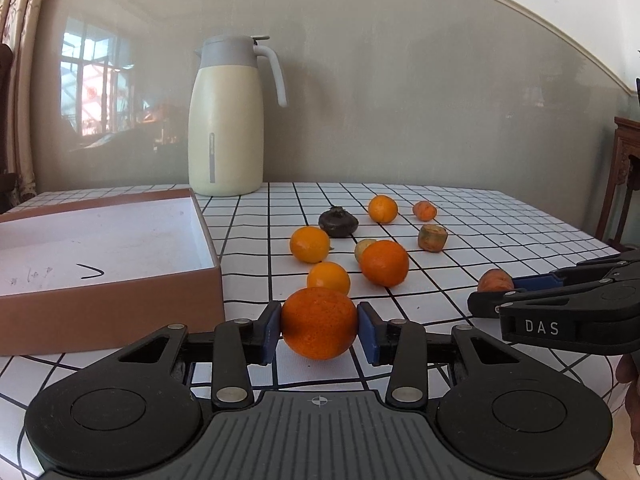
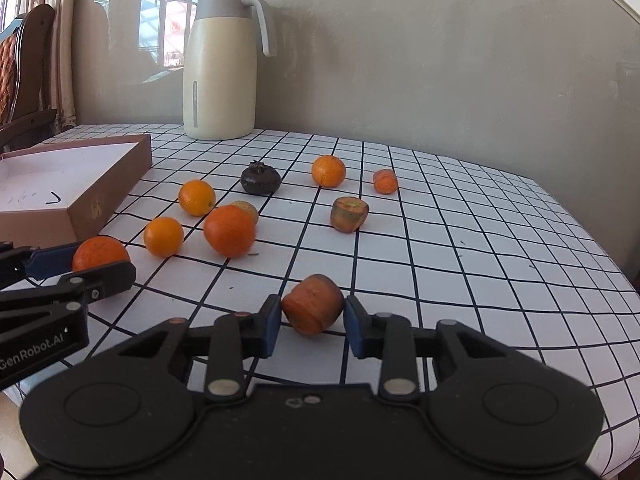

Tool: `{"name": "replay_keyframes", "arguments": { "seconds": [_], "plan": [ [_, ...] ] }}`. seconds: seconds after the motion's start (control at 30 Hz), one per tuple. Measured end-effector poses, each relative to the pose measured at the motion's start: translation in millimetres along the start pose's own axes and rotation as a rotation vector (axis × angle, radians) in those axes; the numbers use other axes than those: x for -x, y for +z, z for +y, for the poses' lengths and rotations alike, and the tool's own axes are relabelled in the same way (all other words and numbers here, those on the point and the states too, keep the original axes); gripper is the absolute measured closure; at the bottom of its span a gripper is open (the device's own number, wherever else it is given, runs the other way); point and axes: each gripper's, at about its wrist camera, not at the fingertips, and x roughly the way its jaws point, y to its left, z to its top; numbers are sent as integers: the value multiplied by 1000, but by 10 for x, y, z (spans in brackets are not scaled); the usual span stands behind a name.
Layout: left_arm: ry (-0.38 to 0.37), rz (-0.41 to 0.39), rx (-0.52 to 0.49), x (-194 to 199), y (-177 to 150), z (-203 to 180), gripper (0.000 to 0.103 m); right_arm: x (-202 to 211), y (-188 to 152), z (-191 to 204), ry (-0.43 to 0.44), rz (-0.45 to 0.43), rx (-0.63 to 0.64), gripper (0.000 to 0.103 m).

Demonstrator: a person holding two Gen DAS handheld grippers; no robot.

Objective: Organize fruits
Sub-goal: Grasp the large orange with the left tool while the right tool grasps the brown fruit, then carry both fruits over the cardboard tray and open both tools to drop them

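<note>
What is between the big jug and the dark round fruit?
Nothing. In the right wrist view, only bare checked tablecloth lies between the jug and the dark fruit. The left wrist view shows the same.

The box [image 1: 100,264] lies left of the scattered fruits [image 1: 384,263] on the table [image 1: 520,236], jug [image 1: 228,120] behind them.

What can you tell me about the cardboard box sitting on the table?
The cardboard box is shallow, open-topped and rectangular, brown outside with a white lining. Its floor shows faint pen scribbles and a dark curved mark, and a small pale emblem sits on one outer wall in the right wrist view. No fruit shows in the visible part. It rests flat on the grid-patterned tablecloth, left of the scattered fruit, in front of the cream jug, touching neither.
</note>
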Motion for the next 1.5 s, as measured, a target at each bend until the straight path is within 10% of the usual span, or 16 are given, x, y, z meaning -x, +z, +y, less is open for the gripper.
{"name": "replay_keyframes", "arguments": {
  "seconds": [0.63,1.5],
  "plan": [
    [91,-102,15,577,289,535,62,449,287,283,53,-151,15,78],
    [341,-161,117,1146,444,1836,62,550,873,1629,305,-295,144,78]
  ]
}}
